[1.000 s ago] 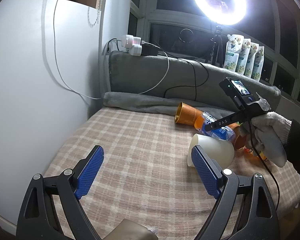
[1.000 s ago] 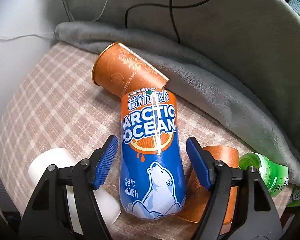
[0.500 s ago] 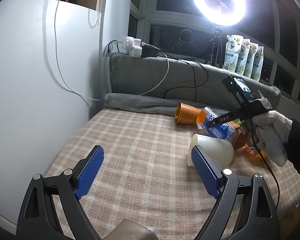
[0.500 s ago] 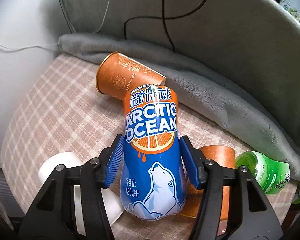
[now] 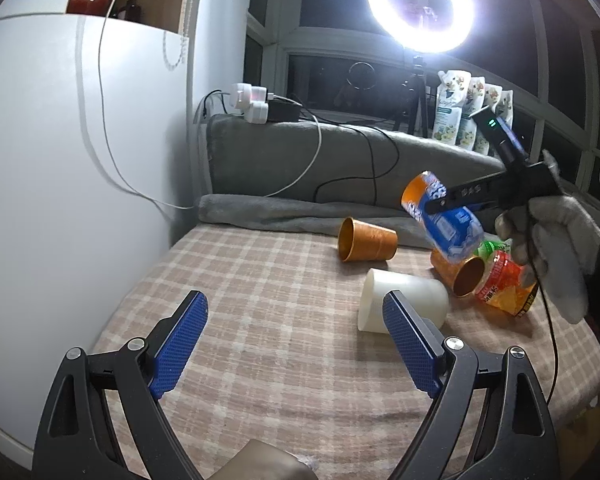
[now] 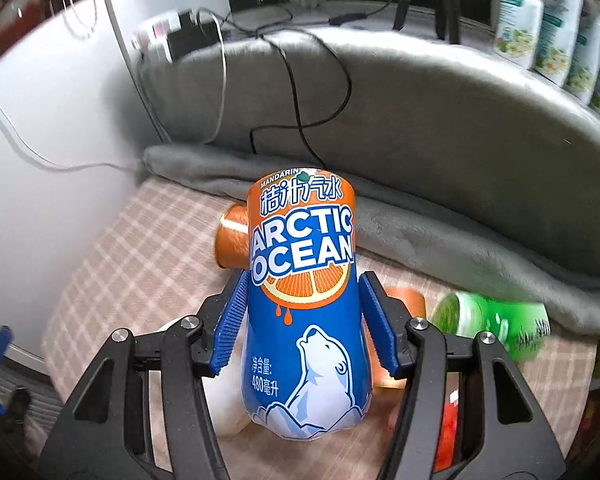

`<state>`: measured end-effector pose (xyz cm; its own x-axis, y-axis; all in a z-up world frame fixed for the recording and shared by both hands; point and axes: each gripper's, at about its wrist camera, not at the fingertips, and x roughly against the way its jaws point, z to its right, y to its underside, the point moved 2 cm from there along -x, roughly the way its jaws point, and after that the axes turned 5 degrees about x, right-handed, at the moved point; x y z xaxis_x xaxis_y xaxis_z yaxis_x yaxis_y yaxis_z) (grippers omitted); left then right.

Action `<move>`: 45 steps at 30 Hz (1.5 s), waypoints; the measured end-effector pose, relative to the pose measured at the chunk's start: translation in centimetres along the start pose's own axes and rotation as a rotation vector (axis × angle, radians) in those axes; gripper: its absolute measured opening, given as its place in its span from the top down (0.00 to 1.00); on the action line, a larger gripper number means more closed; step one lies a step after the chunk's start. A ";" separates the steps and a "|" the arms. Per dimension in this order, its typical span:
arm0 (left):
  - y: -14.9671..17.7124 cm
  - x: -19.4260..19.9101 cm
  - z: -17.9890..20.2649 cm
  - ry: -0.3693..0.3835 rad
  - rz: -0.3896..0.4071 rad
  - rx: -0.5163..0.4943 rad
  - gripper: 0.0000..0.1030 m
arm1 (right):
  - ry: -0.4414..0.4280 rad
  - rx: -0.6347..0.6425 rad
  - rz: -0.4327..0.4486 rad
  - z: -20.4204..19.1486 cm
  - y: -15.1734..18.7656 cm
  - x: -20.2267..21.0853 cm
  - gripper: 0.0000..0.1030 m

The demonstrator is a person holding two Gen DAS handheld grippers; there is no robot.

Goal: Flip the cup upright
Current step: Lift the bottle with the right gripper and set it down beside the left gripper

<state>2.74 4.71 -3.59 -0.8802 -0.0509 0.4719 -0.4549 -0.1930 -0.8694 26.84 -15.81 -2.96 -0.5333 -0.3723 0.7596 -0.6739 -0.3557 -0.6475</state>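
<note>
My right gripper (image 6: 302, 324) is shut on the blue and orange Arctic Ocean cup (image 6: 304, 280) and holds it tilted in the air above the checked bed; it also shows in the left wrist view (image 5: 440, 216). An orange paper cup (image 5: 366, 240) lies on its side near the grey blanket. A second orange cup (image 5: 460, 276) and a white cup (image 5: 404, 300) also lie on their sides. My left gripper (image 5: 296, 344) is open and empty, low over the near bed, with the white cup just past its right finger.
A red and orange bottle (image 5: 504, 288) and a green bottle (image 6: 496, 324) lie at the right. A grey blanket and cushion (image 5: 300, 168) with cables run along the back. A white wall (image 5: 60, 160) stands at the left. A ring light (image 5: 420, 4) shines behind.
My right gripper has closed on the Arctic Ocean cup and lifted it off the bed, tilting it up. The left gripper has stayed still.
</note>
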 end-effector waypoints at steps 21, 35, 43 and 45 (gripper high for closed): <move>1.4 -1.1 4.4 0.171 -0.160 -0.023 0.13 | -0.238 -0.449 -0.089 0.3 16.6 3.5 0.41; 2.6 -3.8 6.6 0.285 -0.346 0.032 0.13 | -0.199 -0.456 -0.049 0.5 16.5 2.9 0.27; 2.6 -5.5 7.6 0.362 -0.431 0.096 0.13 | -0.128 -0.378 0.048 0.6 15.9 6.9 0.27; 2.4 -5.8 8.3 0.381 -0.438 0.087 0.15 | -0.108 -0.367 0.065 0.8 16.3 7.8 0.27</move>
<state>7.88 -3.55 -7.17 -0.6064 0.4048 0.6845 -0.7888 -0.1974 -0.5821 12.08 -25.20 -7.68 -0.5371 -0.4795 0.6940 -0.7891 -0.0051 -0.6142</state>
